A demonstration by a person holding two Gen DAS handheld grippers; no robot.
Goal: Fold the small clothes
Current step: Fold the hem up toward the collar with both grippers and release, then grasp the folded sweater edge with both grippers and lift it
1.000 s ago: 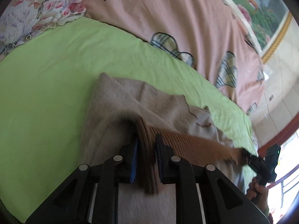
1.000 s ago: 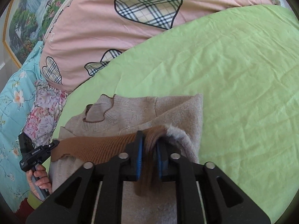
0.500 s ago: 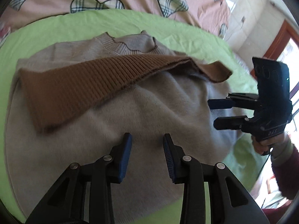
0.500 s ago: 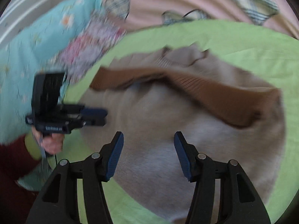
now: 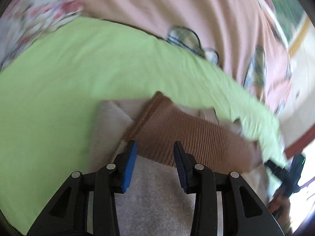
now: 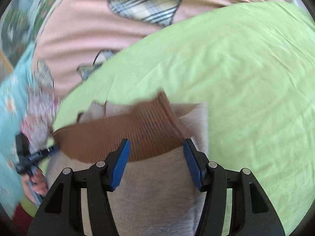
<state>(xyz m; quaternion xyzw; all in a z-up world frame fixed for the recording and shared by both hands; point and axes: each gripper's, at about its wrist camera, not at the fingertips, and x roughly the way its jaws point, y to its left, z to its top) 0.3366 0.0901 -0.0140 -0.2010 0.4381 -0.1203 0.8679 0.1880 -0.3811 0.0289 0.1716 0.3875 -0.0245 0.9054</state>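
Observation:
A beige knit sweater (image 5: 153, 192) lies folded on a green sheet (image 5: 69, 90), with its brown ribbed hem band (image 5: 196, 137) laid across the top. My left gripper (image 5: 155, 151) hovers over the band's left end. Its jaws are opening, and the blue pads stand apart from the knit. In the right wrist view the same sweater (image 6: 157, 186) and band (image 6: 118, 131) show. My right gripper (image 6: 156, 147) hangs open over the band's right end, gripping nothing. Each view is blurred by motion. The other gripper appears at the edge of each view: right gripper (image 5: 275, 169), left gripper (image 6: 45, 150).
A pink quilt with plaid hearts (image 6: 88, 29) lies beyond the green sheet (image 6: 246, 78). A floral pillow (image 5: 39, 9) sits at the far left. A person's hand (image 6: 37, 181) holds the left gripper. Bare green sheet spreads to the left and right of the sweater.
Both grippers were shut on the brown band a second ago. They let go, pulled back with jaws open, and have swung back over the band's two ends. The band now lies flat.

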